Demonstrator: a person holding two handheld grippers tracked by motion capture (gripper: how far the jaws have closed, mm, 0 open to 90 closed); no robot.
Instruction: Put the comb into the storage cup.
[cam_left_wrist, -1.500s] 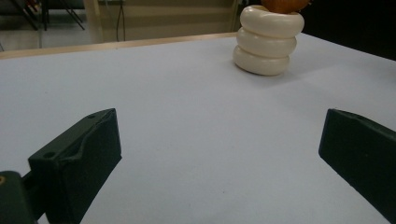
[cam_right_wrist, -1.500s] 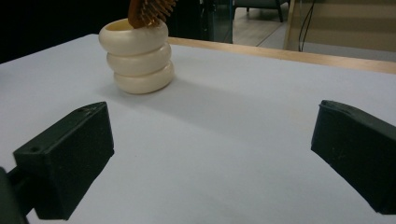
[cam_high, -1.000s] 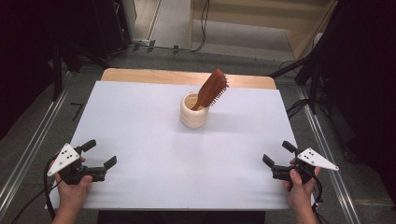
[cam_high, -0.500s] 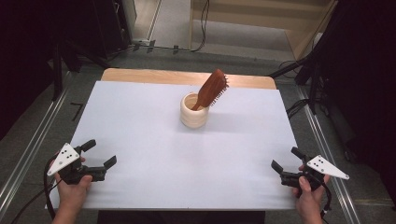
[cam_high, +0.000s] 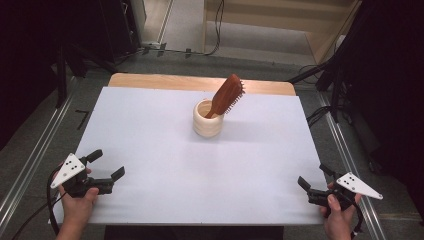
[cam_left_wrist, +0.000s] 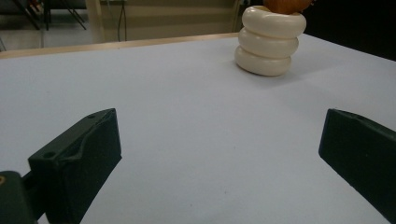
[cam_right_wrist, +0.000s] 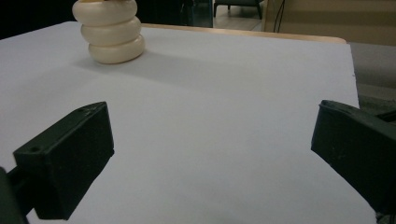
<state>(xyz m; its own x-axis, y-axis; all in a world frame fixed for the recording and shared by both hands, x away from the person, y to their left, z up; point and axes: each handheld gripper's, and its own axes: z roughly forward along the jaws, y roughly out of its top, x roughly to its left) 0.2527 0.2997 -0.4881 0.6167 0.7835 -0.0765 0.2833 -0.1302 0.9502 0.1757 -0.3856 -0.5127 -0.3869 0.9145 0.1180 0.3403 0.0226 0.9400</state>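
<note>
Two grippers, left gripper (cam_high: 109, 165) and right gripper (cam_high: 312, 181), rest jaws spread at the tabletop's (cam_high: 165, 150) near corners, well apart from the hairbrush (cam_high: 227, 95) leaning in the cream cup (cam_high: 207, 120)

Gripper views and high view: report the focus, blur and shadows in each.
High view: sharp, dark surroundings, soft shadow right of the cup holding the hairbrush. Left gripper view: near jaws soft, cup fairly crisp. Right gripper view: jaws blurred, cup throws a faint shadow rightward.

One cream ringed cup (cam_high: 208, 119), one wooden hairbrush (cam_high: 227, 95), two grippers, one table (cam_high: 150, 130).
</note>
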